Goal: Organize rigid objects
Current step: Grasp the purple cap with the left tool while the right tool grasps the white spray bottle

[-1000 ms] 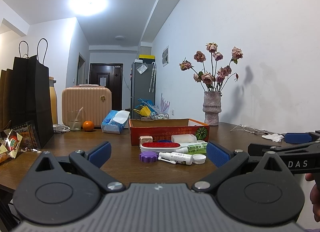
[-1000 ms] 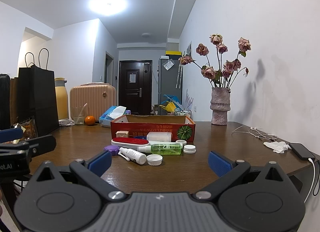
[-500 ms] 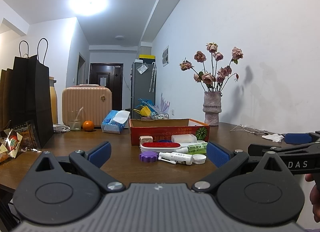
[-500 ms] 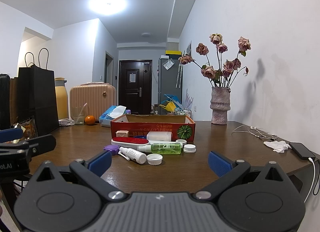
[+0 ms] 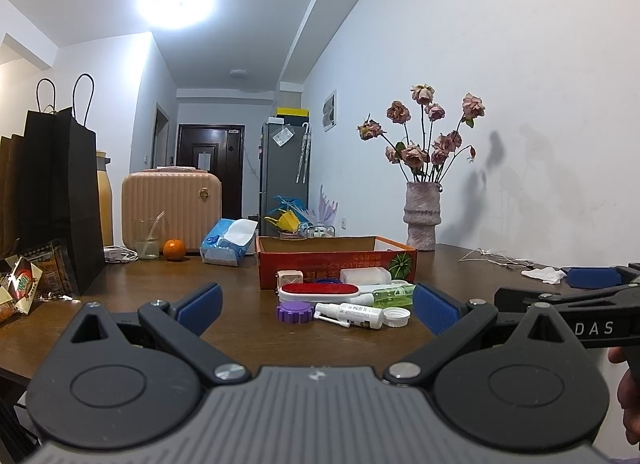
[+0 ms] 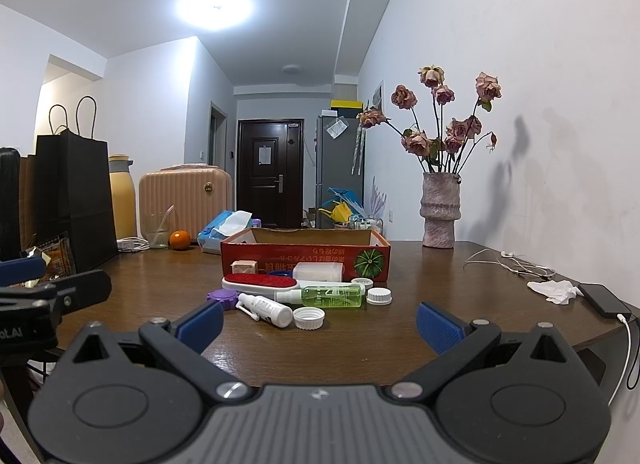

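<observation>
A red cardboard box (image 5: 336, 260) (image 6: 304, 258) stands open on the brown table. In front of it lie a red lint brush (image 5: 320, 291) (image 6: 260, 282), a green bottle (image 6: 332, 296) (image 5: 390, 295), a white spray bottle (image 5: 348, 311) (image 6: 266, 308), a purple lid (image 5: 294, 311) (image 6: 222, 297), white caps (image 6: 309, 318) (image 5: 396, 316), a small beige cube (image 5: 289, 277) and a white case (image 6: 318, 270). My left gripper (image 5: 316, 306) is open and empty, well short of the pile. So is my right gripper (image 6: 318, 322).
A vase of dried roses (image 6: 438, 208) stands at the back right. A phone (image 6: 604, 300), tissue (image 6: 554, 290) and earphones (image 6: 516, 260) lie at the right edge. Black paper bags (image 5: 60, 200), snacks, a glass, an orange (image 5: 174, 250), a wipes pack (image 5: 228, 242) and a suitcase (image 5: 172, 208) fill the left and back.
</observation>
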`<state>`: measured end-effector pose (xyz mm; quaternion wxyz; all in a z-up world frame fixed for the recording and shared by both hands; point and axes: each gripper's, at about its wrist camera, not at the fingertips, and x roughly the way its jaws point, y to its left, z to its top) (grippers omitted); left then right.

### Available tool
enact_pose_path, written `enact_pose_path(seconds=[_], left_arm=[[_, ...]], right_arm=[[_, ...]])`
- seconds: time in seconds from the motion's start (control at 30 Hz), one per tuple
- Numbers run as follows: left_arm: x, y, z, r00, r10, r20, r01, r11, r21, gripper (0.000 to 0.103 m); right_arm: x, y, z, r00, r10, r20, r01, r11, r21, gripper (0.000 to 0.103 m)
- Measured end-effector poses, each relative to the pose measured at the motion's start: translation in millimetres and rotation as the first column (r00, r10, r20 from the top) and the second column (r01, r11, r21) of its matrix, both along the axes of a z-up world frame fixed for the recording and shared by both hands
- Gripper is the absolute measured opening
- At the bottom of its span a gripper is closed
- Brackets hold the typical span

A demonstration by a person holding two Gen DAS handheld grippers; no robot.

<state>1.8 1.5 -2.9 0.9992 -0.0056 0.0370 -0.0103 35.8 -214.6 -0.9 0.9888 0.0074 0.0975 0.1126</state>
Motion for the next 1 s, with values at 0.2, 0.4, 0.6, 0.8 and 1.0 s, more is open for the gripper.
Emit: enact_pose_path(seconds=[0.2,0.4,0.6,0.8,1.0], left_arm=[[21.4,9.9,2.7,1.000,0.013,-0.012,-0.013,1.000,-0.001,0.103],[70.4,15.1,-5.2,0.994,0.006,-0.106,-0.003,1.000,0.024,0.103],[121.7,23.6,-15.5,0.972,0.009,-0.234,-0.010,1.000,-0.003,0.103],[174.1,30.2,-13.1,0.958,0.001,-0.288,0.001,1.000,0.008,0.100],[233.4,37.8,-20.1,0.917,0.002,-0.398,0.015,0.999,0.038,0.075]], right_arm=[[19.1,-6.9,-0.5,1.000,-0.031,-0.007,0.031,0.999,0.024,0.103],[67.9,-8.4,-6.4,0.996,-0.058,-0.073,0.060,0.998,0.033,0.103],[120.2,-4.3,-17.9,0.988,-0.027,-0.155,0.027,1.000,-0.001,0.097],[164.0,2.5,-20.0,0.976,0.046,-0.214,-0.048,0.999,-0.007,0.092],[208.1,32.1,-20.3,0.944,0.197,-0.265,-0.217,0.975,-0.047,0.080]])
